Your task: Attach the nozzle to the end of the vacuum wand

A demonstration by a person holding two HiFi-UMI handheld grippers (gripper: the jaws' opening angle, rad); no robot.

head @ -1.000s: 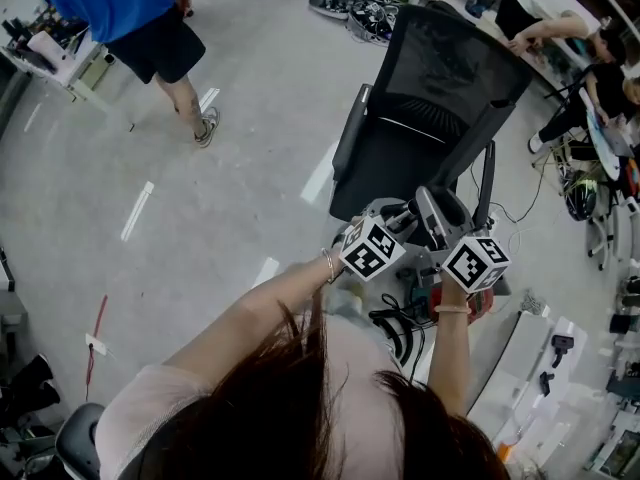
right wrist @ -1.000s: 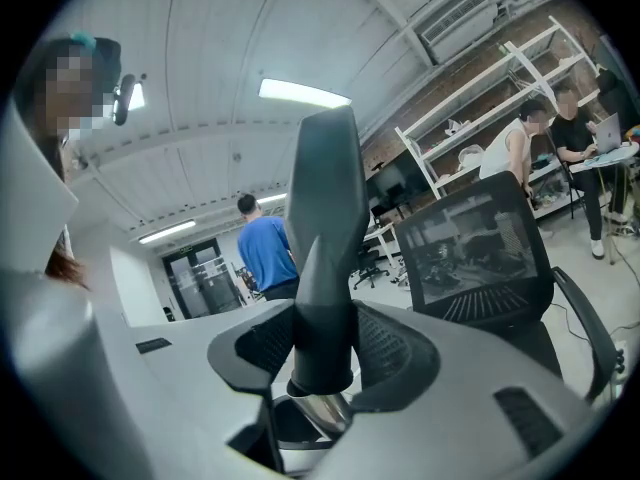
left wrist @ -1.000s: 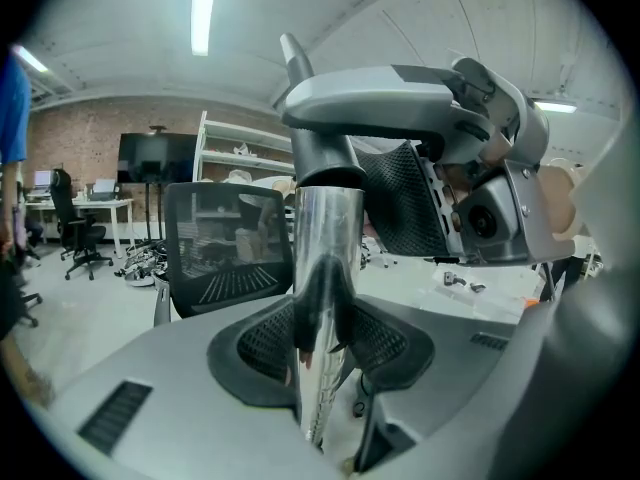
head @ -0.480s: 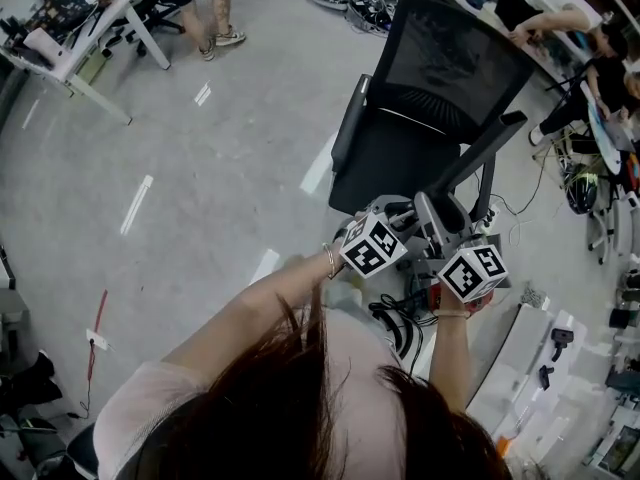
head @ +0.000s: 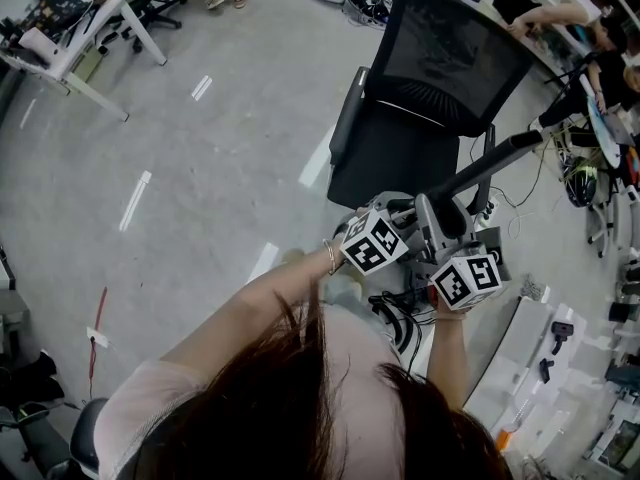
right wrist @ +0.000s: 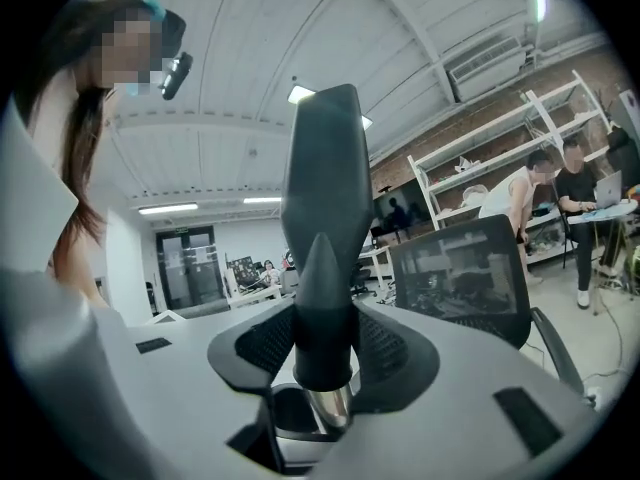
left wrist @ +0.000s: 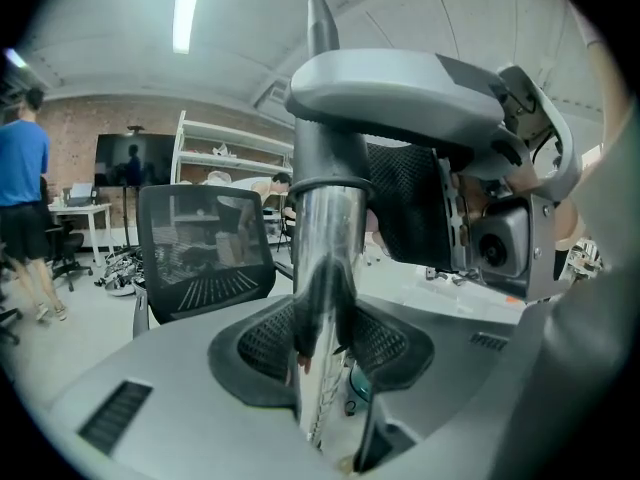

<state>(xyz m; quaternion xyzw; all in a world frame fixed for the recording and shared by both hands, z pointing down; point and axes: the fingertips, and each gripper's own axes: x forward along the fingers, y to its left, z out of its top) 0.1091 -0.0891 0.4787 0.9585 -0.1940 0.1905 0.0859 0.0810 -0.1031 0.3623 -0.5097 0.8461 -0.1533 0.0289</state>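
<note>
A shiny metal vacuum wand (left wrist: 322, 268) stands upright between the pads of my left gripper (left wrist: 322, 368), which is shut on it. My right gripper (right wrist: 320, 368) is shut on a dark tapered crevice nozzle (right wrist: 322, 218), whose collar sits over the wand's metal end (right wrist: 328, 408). In the head view both grippers meet in front of the person's chest. The left gripper (head: 400, 213) is just left of the right gripper (head: 445, 230), and the nozzle (head: 500, 163) sticks out to the upper right. The grey right gripper body (left wrist: 420, 98) fills the top of the left gripper view.
A black mesh office chair (head: 430, 98) stands just beyond the grippers. Cables (head: 395, 323) lie below the hands, and white boxes and parts (head: 545, 368) lie at the lower right. People sit at desks at the top right (head: 560, 18). Bare grey floor (head: 200, 188) spreads to the left.
The nozzle has swung out and down to the right across the chair. The right gripper's cube has shifted a little down and left. A person in blue has walked out of the top of the view.
</note>
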